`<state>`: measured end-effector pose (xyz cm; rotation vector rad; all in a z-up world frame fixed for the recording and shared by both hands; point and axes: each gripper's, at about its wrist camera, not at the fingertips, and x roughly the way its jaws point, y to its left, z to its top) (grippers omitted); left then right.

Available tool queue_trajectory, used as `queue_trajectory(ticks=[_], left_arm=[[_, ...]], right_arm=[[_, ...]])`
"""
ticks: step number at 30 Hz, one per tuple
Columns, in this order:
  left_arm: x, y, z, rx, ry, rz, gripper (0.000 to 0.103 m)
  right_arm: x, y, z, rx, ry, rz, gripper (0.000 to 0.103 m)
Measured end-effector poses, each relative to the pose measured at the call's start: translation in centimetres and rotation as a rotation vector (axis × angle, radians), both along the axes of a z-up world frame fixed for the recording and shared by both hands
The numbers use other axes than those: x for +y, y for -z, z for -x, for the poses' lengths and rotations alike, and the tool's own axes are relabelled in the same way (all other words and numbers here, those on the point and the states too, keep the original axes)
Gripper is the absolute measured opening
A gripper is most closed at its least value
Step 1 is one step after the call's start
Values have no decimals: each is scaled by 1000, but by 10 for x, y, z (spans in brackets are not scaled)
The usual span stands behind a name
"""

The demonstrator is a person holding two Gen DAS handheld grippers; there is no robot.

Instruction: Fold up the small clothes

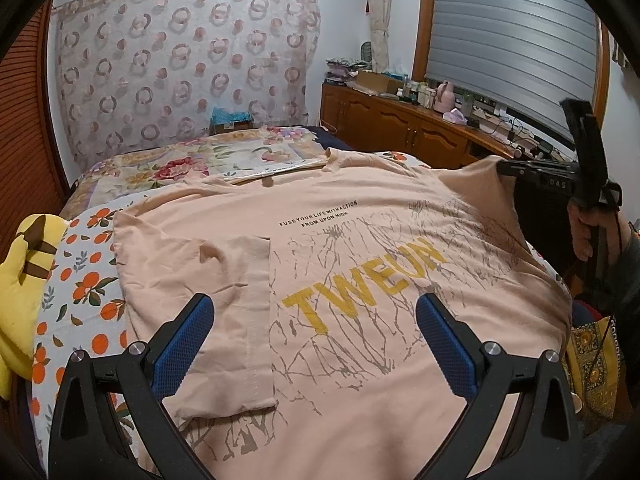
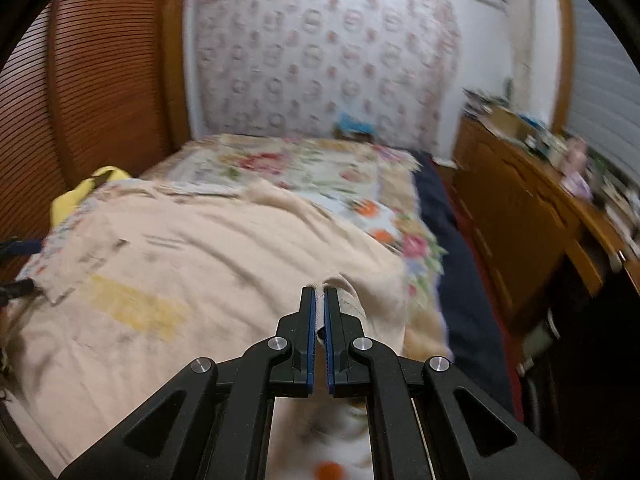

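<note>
Folding is partly done: the peach T-shirt (image 1: 360, 248) lies spread on the bed (image 1: 80, 280), one sleeve (image 1: 232, 312) already turned in; the right claw (image 2: 319, 300) pinches the opposite sleeve (lifted); the left claw (image 1: 316, 320) hovers released; body folds remain.

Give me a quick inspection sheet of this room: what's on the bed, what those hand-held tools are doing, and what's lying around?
Surface: bed with orange-print and floral covers.
Job's things: peach T-shirt spread flat, print up, one sleeve folded in over the front.
Clutter: yellow plush toy at the bed's edge.
Grippers: left tool open above the shirt; right tool shut on the shirt's edge, lifting it.
Cables: some on the wooden sideboard, too small to detail.
Surroundings: patterned curtain, window blind; right wrist view blurred.
</note>
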<state>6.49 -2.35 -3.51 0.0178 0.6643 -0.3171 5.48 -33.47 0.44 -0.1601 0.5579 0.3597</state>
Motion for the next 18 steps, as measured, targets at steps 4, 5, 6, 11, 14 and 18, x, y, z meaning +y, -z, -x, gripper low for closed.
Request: queue_trajectory(ticks=[4, 5, 6, 11, 14, 18], left_arm=[[0, -2, 6, -14, 0, 6, 101], [0, -3, 6, -17, 1, 9, 101], [1, -2, 7, -18, 0, 11, 101], [0, -5, 10, -24, -9, 14, 101], [-2, -6, 13, -35, -11, 12, 101], [-5, -6, 15, -39, -6, 17, 101]], right_arm=[[21, 13, 13, 27, -99, 3, 4], [24, 19, 17, 42, -116, 13, 4], [24, 23, 19, 51, -130, 32, 4], [14, 30, 36, 73, -170, 63, 16], [4, 20, 45, 64, -158, 57, 41], [-4, 16, 51, 45, -132, 48, 44]])
